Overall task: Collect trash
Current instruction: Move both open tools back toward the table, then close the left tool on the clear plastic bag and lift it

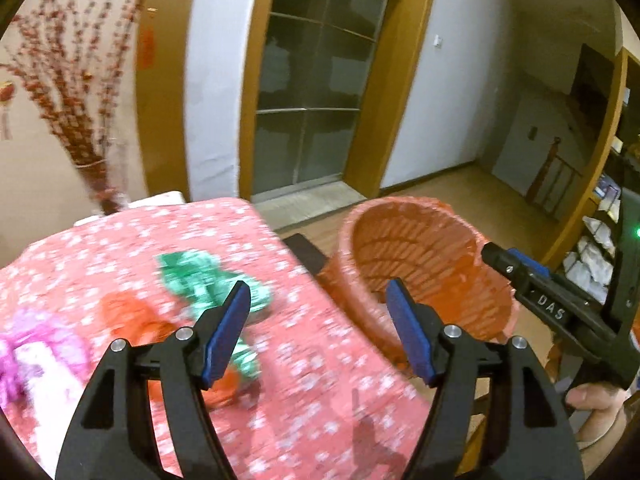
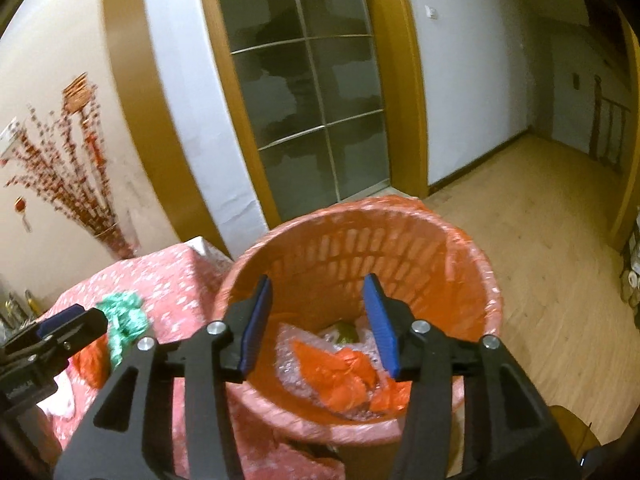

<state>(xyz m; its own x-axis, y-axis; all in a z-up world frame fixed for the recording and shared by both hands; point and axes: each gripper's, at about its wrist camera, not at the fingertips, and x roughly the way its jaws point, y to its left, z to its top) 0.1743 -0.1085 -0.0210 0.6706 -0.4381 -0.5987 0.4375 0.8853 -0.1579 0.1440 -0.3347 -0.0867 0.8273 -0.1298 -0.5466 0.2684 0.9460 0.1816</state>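
Note:
A crumpled green wrapper (image 1: 208,284) and a crumpled orange bag (image 1: 136,316) lie on the pink flowered tablecloth (image 1: 304,392). My left gripper (image 1: 320,328) is open and empty above the table's right part, just right of the green wrapper. An orange basket bin (image 2: 472,280) lined with an orange bag stands beside the table; it also shows in the left wrist view (image 1: 424,256). My right gripper (image 2: 320,320) is open and empty over the bin's mouth. Orange plastic (image 2: 340,376) and clear wrap lie at the bin's bottom. The green wrapper also shows in the right wrist view (image 2: 124,316).
A pink and white bundle (image 1: 36,360) lies at the table's left. A vase of red branches (image 1: 76,92) stands behind the table by the wall. A glass sliding door (image 2: 304,92) is behind the bin. Wooden floor (image 2: 540,240) spreads to the right.

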